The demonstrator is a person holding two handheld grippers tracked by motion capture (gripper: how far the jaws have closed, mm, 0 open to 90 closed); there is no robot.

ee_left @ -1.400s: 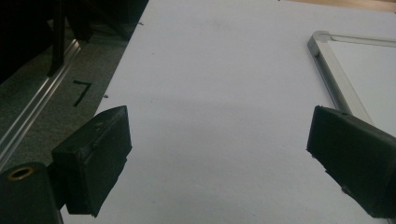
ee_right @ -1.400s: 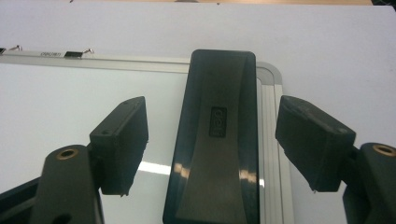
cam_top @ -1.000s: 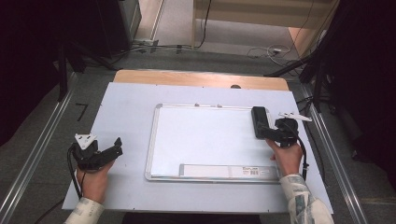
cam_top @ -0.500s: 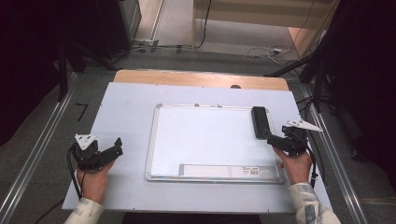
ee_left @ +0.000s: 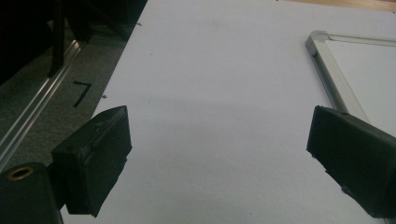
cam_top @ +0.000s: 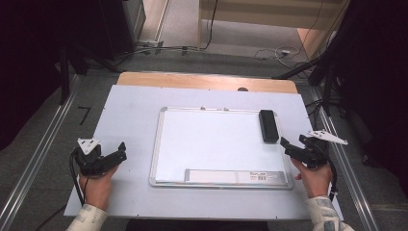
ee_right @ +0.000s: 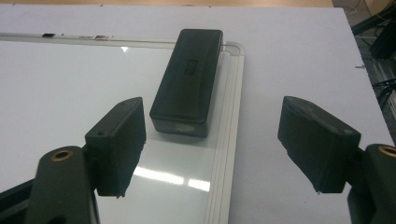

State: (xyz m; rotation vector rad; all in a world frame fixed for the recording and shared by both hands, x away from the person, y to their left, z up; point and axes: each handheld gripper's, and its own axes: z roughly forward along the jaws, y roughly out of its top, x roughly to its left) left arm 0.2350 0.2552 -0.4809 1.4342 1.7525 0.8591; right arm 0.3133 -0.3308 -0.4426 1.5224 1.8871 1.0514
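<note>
We take this for a lab or recording studio rather than a home. A pale work table (cam_top: 130, 103) fills the middle of the frame, flanked left and right by metal rails (cam_top: 38, 159) on grey carpet (cam_top: 183, 38). Cables (cam_top: 159, 48) run across the floor at top centre, and dark stands (cam_top: 332, 62) rise at upper right.

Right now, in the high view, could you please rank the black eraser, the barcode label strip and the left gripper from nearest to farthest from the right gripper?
1. Black eraser: just up-left of the right gripper, on the whiteboard's right edge.
2. Barcode label strip: along the board's bottom edge.
3. Left gripper: across the board, at the table's left.
</note>
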